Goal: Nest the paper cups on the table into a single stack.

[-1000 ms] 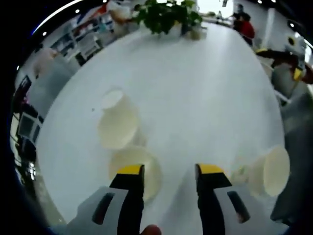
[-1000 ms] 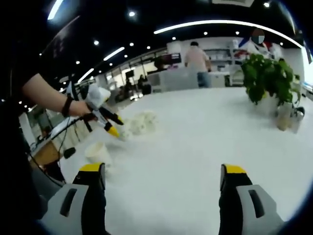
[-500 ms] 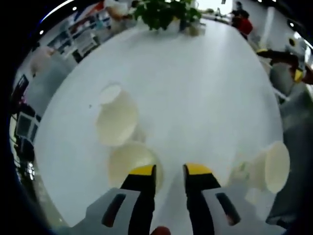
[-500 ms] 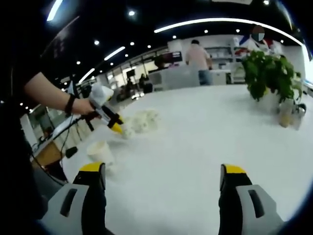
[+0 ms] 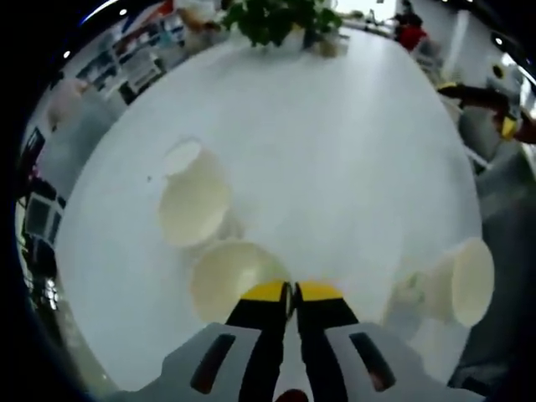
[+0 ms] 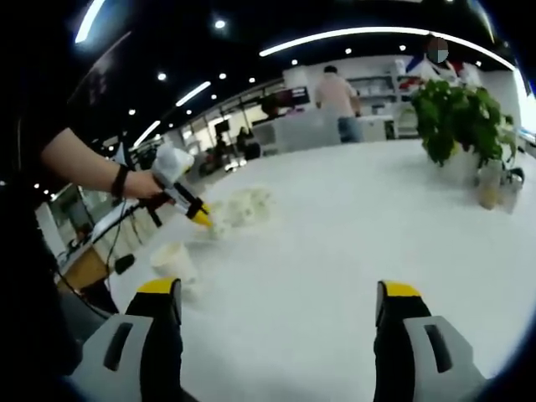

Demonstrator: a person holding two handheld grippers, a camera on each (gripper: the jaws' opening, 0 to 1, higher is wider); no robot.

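Three white paper cups lie on the white table (image 5: 335, 151). My left gripper (image 5: 291, 291) has its yellow-tipped jaws pressed together on the right rim of the nearest cup (image 5: 228, 280), whose mouth faces up at me. Just beyond it a second cup (image 5: 193, 197) lies on its side. A third cup (image 5: 459, 283) lies on its side at the right. In the right gripper view my right gripper (image 6: 276, 295) is open over bare table; the left gripper (image 6: 199, 218), held by a hand, touches the pair of cups (image 6: 249, 206), and the third cup (image 6: 172, 260) sits near my left jaw.
A potted green plant (image 5: 276, 21) stands at the table's far end, plant (image 6: 456, 117) with small bottles beside it. A person (image 6: 335, 92) stands beyond the table. Chairs and a monitor (image 5: 42, 218) line the left edge. The table's edge runs near the third cup.
The left gripper's jaws have gone from wide apart to pressed together on the nearest cup's rim. The right gripper has stayed open and nearly still.
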